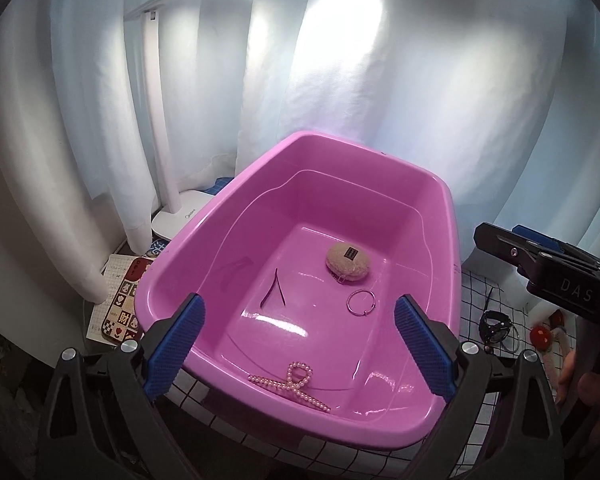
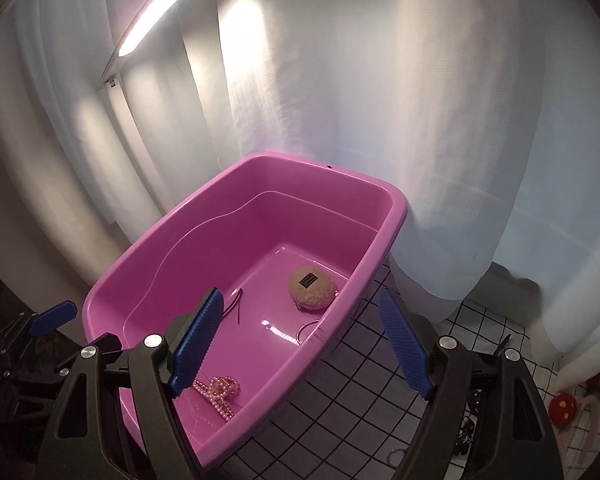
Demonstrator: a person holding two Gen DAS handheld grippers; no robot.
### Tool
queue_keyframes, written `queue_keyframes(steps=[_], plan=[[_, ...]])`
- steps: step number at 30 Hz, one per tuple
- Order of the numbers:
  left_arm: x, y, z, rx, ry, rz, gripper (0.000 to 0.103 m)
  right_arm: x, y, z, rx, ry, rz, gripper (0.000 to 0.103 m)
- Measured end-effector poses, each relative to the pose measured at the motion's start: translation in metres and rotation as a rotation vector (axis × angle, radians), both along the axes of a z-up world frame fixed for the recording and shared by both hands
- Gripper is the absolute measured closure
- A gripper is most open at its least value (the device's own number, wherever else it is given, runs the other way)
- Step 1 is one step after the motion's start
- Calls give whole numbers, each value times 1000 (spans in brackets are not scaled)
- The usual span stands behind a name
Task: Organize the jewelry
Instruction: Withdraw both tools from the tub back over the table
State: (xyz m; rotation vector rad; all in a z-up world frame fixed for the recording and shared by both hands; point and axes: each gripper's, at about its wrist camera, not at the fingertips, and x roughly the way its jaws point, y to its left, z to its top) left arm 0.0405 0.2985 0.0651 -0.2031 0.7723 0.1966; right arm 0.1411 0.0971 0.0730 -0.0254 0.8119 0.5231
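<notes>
A pink plastic tub stands on a grid-patterned cloth. Inside lie a pearl hair clip, a thin metal hoop, a beige fuzzy round piece with a black label and a thin dark hairpin. My left gripper is open and empty, held over the tub's near rim. My right gripper is open and empty above the tub's right rim; the tub's contents show there too, the pearl clip and the fuzzy piece. The right gripper also appears at the right edge of the left view.
A black watch and red mushroom-shaped trinkets lie on the cloth right of the tub. A white lamp base and a patterned card sit left of the tub. White curtains hang behind.
</notes>
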Motion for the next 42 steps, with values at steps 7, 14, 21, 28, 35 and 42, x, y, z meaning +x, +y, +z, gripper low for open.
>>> queue_keyframes(steps=[7, 14, 21, 28, 35, 42], plan=[[-21, -54, 10, 2, -21, -74, 9, -53, -91, 5, 49, -10, -122, 27], [-43, -121, 15, 0, -34, -168, 7, -120, -199, -13, 7, 11, -281, 27], [-60, -190, -5, -8, 8, -241, 7, -185, -305, -40, -18, 55, -418, 27], [-72, -239, -35, -30, 65, -300, 7, -216, -375, -66, 6, 114, -506, 27], [-63, -264, -58, -2, 102, -317, 7, -216, -405, -86, 15, 147, -539, 27], [-27, -269, -84, 5, 121, -360, 7, -188, -405, -106, 0, 173, -558, 27]])
